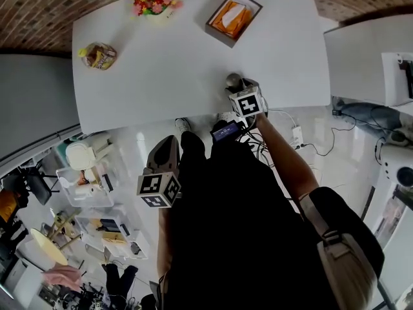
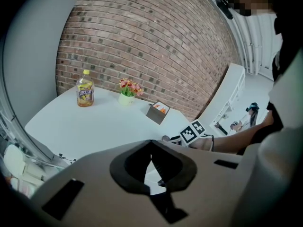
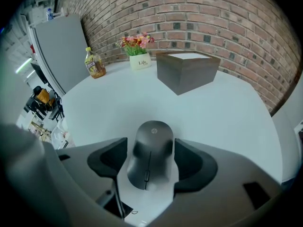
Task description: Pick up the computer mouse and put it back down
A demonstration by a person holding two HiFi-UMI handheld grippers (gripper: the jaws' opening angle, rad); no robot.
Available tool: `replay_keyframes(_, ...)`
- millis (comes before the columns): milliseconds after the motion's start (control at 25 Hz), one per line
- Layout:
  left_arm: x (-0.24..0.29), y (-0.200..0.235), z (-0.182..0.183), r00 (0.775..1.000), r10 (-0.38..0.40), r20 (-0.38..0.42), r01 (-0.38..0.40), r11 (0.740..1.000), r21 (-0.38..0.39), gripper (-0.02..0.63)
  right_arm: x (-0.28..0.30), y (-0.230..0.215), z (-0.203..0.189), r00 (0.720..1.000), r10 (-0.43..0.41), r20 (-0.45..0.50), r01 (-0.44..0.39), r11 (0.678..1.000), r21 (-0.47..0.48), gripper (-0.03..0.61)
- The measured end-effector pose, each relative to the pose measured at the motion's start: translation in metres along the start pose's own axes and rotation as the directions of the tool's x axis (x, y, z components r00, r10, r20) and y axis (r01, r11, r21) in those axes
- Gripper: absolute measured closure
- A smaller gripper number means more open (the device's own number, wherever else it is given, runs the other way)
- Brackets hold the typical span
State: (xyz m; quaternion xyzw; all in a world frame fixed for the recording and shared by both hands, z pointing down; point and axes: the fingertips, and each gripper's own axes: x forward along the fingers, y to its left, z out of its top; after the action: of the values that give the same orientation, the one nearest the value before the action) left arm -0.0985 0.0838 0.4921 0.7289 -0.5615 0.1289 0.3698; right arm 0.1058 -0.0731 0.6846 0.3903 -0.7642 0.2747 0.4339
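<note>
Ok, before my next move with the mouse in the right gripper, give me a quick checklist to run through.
1. Mouse centred between the jaws of the right gripper: ok.
2. Both pads pressing on the mouse: cannot tell. One meets its side, the other seems to leave a sliver of gap.
3. Mouse resting on the table or raised: cannot tell.
4. Room around the mouse: ok. The brown box, flower pot and bottle stand well beyond it.
5. Left gripper out of the way: ok. It is shut on nothing and held off the table.
</note>
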Motion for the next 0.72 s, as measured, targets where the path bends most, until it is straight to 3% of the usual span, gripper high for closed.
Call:
replay_keyframes(320, -0.002, 0.003, 0.000, 1.000, 0.009, 0.006, -0.009, 1.000, -0.004, 0.604, 0.009, 0.000, -0.014, 0.998, -0.010, -0.069, 0.011, 1.000, 0.020, 0.268)
replay_keyframes(720, -0.002, 0.004, 0.000, 1.000, 0.006, 0.005, -0.006, 1.000, -0.003, 0.604, 0.011, -0.001, -0.015, 0.997, -0.020, -0.073, 0.022, 0.999, 0.025, 0.270)
